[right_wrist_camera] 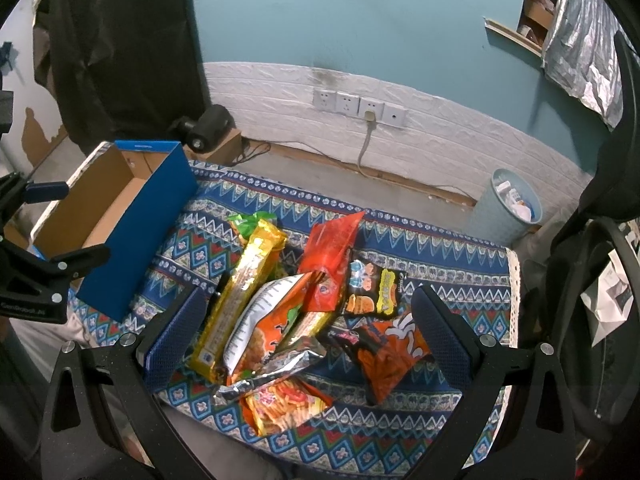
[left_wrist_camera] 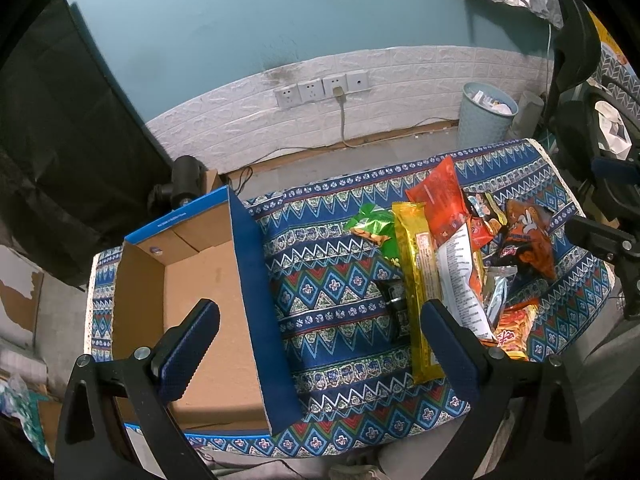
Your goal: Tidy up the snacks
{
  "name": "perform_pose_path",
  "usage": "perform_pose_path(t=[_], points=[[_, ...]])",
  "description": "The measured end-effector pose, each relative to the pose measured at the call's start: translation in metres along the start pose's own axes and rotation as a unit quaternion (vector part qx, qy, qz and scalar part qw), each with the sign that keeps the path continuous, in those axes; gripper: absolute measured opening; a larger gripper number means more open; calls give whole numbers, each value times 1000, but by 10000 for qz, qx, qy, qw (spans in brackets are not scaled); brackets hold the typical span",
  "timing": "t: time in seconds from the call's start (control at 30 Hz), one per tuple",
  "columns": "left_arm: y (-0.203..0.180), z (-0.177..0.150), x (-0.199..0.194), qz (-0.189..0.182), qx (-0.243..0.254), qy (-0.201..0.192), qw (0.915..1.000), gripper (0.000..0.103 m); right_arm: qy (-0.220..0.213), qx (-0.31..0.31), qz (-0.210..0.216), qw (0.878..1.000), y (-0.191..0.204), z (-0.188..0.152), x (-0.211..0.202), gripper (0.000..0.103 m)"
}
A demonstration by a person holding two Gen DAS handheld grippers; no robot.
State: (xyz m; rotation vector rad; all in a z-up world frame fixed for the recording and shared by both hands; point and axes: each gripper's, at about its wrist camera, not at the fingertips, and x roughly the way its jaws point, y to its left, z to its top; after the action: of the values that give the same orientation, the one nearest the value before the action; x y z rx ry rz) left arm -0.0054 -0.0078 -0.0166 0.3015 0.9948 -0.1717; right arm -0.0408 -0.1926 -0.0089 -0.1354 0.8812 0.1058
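Note:
A pile of snack packets lies on the patterned cloth: a long gold packet (right_wrist_camera: 240,292) (left_wrist_camera: 416,292), a white-and-orange bag (right_wrist_camera: 272,320) (left_wrist_camera: 460,276), a red pouch (right_wrist_camera: 332,252) (left_wrist_camera: 440,196), a green packet (left_wrist_camera: 372,228), a black-and-yellow packet (right_wrist_camera: 372,288) and an orange packet (right_wrist_camera: 388,352) (left_wrist_camera: 528,240). An open blue cardboard box (left_wrist_camera: 200,292) (right_wrist_camera: 120,216) stands to the left, empty. My left gripper (left_wrist_camera: 320,324) is open above the box's right wall. My right gripper (right_wrist_camera: 308,312) is open above the pile, holding nothing.
The cloth-covered table (left_wrist_camera: 332,308) ends near a white brick-pattern wall with sockets (left_wrist_camera: 320,88). A pale blue waste bin (right_wrist_camera: 508,208) stands on the floor at the right. A black camera mount (right_wrist_camera: 208,124) sits behind the box.

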Motion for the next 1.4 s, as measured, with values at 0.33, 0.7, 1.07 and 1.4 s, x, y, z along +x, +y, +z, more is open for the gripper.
perform_pose_path(t=[0.33, 0.7, 1.07, 1.4], points=[[-3, -1, 6, -11, 25, 65, 10000, 102, 36, 38, -47, 10000, -5, -2, 1, 100], [-15, 2, 54, -91, -7, 550, 9984, 102, 440, 389, -544, 9968, -40, -6, 36, 100], [-33, 2, 113, -266, -190, 1169, 9926, 102, 1265, 639, -1142, 9833, -83, -28, 102, 100], [-43, 4, 143, -295, -262, 1511, 9877, 102, 1725, 521, -1422, 9733, -84, -39, 146, 100]])
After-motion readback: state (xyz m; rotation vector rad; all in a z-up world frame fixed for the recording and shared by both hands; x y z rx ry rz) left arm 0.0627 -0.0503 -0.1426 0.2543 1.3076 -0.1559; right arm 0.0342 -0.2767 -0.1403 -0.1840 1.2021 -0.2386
